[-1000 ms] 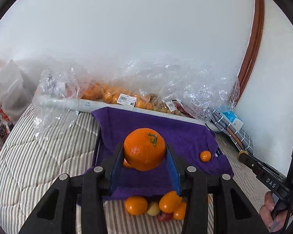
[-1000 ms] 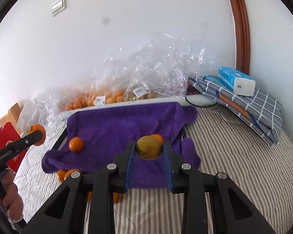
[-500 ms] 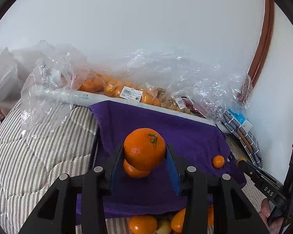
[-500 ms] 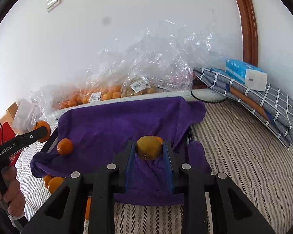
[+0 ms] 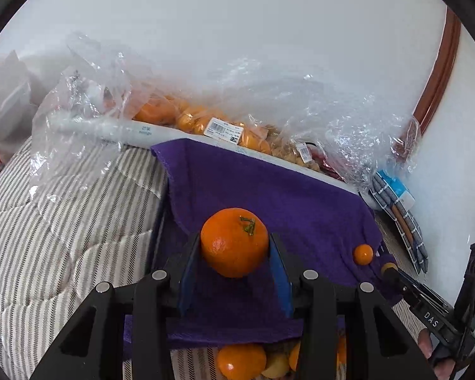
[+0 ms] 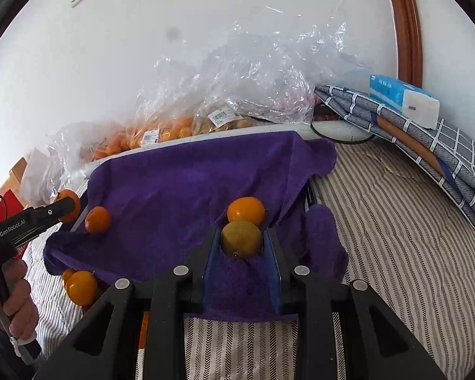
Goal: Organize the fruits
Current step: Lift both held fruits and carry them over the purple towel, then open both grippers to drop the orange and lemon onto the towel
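Two claws over the purple towel (image 5: 269, 190): left claw (image 5: 235, 253) clamping an orange (image 5: 234, 242), right claw (image 6: 242, 247) a yellowish fruit (image 6: 241, 243).

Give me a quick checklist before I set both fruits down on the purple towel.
1. Left tool grips the big orange: ok.
2. Right tool grips the yellowish fruit: ok.
3. Towel bare under the big orange: ok.
4. Spot ahead of the right tool free: not ok, a small orange lies just beyond the held fruit.
5. Held fruits clear of the towel: cannot tell.
6. Tools apart from each other: ok.
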